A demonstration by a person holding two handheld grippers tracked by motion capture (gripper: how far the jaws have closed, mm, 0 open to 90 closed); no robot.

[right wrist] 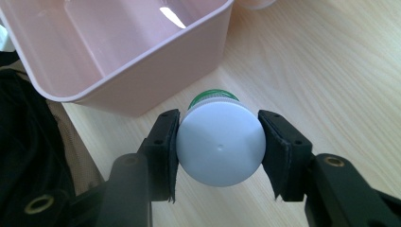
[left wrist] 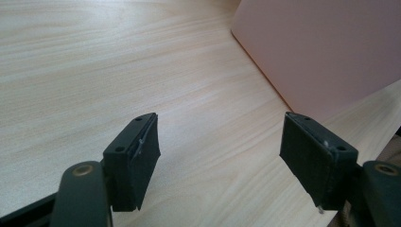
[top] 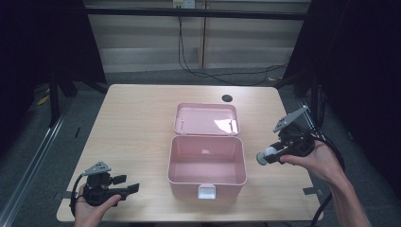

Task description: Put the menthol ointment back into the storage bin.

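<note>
Pale wood-grain laminate covers the rectangular worktop (top: 137, 123), the largest thing here. At its middle stands a pink plastic box (top: 206, 163) with rounded corners, its hinged lid (top: 206, 119) thrown back flat on the far side and a white latch (top: 206, 191) on the near wall. The box's interior is bare pink plastic; the right gripper view shows a step moulded into the floor and nothing lying inside.

The right gripper (top: 265, 157) hangs just beside the box's right wall, above the worktop. Its 2 jaws are clamped on a small white round-capped bottle (right wrist: 220, 144), one pad on each side of the cap, and a green band shows behind the cap. The bottle is outside the box, near its rim.

The left gripper (top: 126, 183) sits at the near-left corner of the worktop, well apart from the box. Its jaws stand partly apart with only bare worktop between them, holding nothing.
</note>
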